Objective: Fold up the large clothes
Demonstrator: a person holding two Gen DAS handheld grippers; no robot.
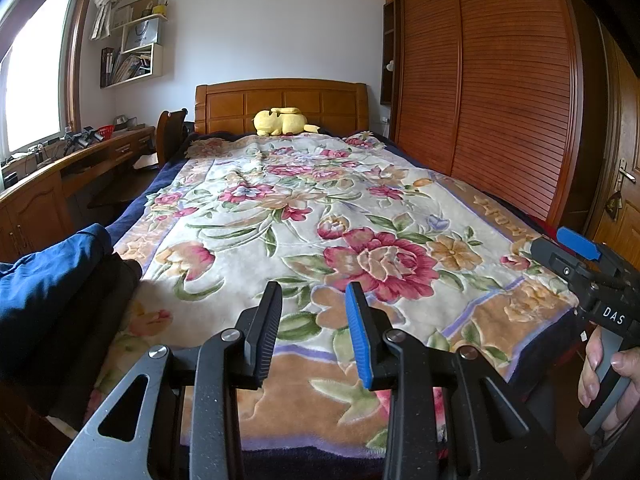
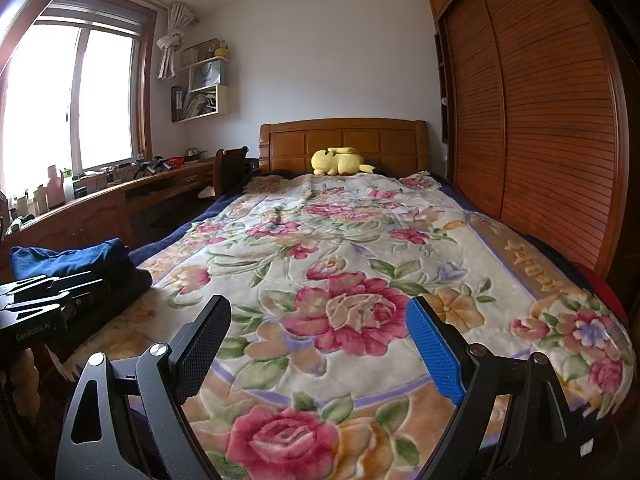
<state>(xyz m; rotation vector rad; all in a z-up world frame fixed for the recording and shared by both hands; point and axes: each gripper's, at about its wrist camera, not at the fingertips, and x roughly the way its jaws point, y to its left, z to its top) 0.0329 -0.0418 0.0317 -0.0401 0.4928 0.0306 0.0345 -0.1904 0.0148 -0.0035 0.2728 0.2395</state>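
Observation:
A stack of folded clothes lies on the bed's near left corner, a blue garment [image 1: 48,276] [image 2: 68,256] on top of a dark one [image 1: 96,312] [image 2: 132,280]. A floral blanket [image 1: 320,208] [image 2: 360,240] covers the bed. My left gripper [image 1: 313,292] hovers over the blanket's near edge, its jaws partly apart with nothing between them. To its right a hand [image 1: 600,364] holds my right gripper [image 1: 560,252]. In the right wrist view, the right gripper [image 2: 318,304] stands wide open over the blanket, empty. The left gripper [image 2: 80,292] shows at the left, beside the stack.
A yellow plush toy [image 1: 282,121] [image 2: 340,161] rests against the wooden headboard [image 1: 280,104]. A slatted wooden wardrobe [image 1: 500,92] runs along the bed's right side, with a door [image 1: 620,184] nearer me. A desk [image 1: 80,156] and chair [image 1: 170,132] stand left under the window [image 2: 60,100].

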